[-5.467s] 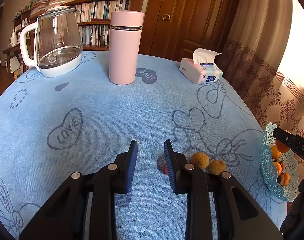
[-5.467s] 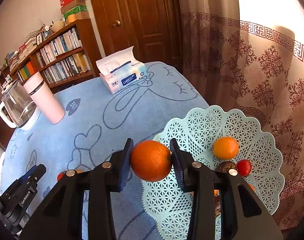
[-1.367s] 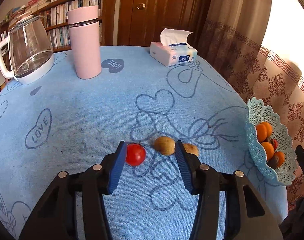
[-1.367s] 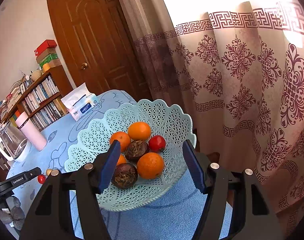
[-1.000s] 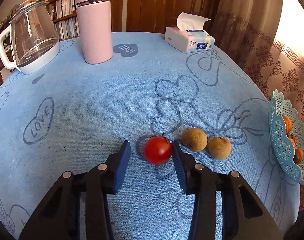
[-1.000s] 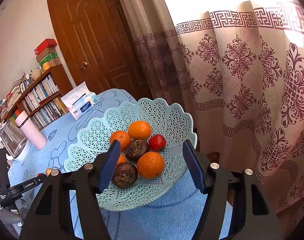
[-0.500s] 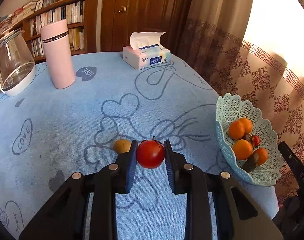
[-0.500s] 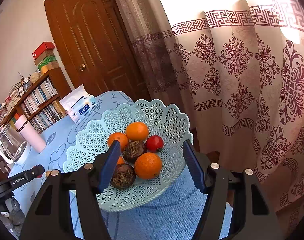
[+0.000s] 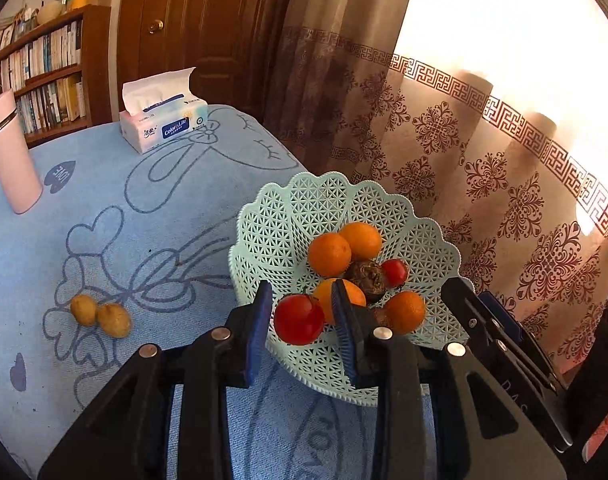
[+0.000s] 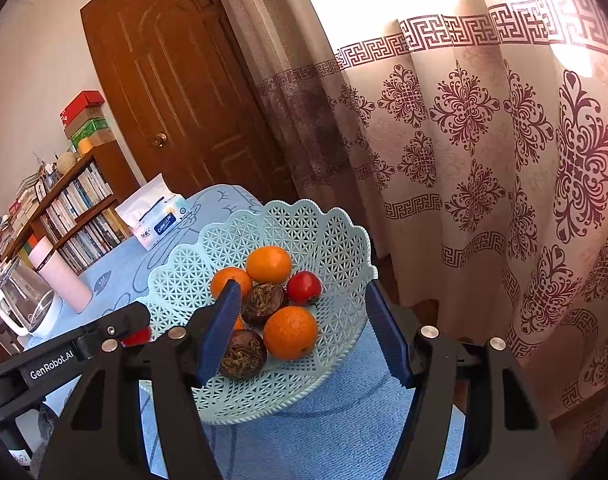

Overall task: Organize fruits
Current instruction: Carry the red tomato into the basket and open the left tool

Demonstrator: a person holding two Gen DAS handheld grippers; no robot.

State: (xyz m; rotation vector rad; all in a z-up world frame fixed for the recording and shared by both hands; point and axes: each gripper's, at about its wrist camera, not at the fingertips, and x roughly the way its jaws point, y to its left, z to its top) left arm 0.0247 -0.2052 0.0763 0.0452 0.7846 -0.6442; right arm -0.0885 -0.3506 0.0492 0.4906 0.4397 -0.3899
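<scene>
My left gripper (image 9: 301, 322) is shut on a red tomato (image 9: 298, 319) and holds it over the near left rim of the pale green lattice basket (image 9: 287, 216). The basket holds several oranges (image 9: 329, 254), dark passion fruits (image 9: 364, 275) and another red tomato (image 9: 394, 272). Two small yellow-brown fruits (image 9: 99, 316) lie on the blue tablecloth to the left. My right gripper (image 10: 299, 336) is open and empty, hovering at the near side of the basket (image 10: 304, 224); the left gripper with the tomato (image 10: 137, 335) shows at its left.
A tissue box (image 9: 163, 124) and a pink flask (image 9: 9, 156) stand at the back of the round table. A glass kettle (image 10: 23, 304) is at the far left. The patterned curtain (image 9: 484, 152) hangs close behind the basket, at the table's edge.
My left gripper has carried the tomato right, from above the cloth to over the basket's rim. The right gripper stays open by the basket.
</scene>
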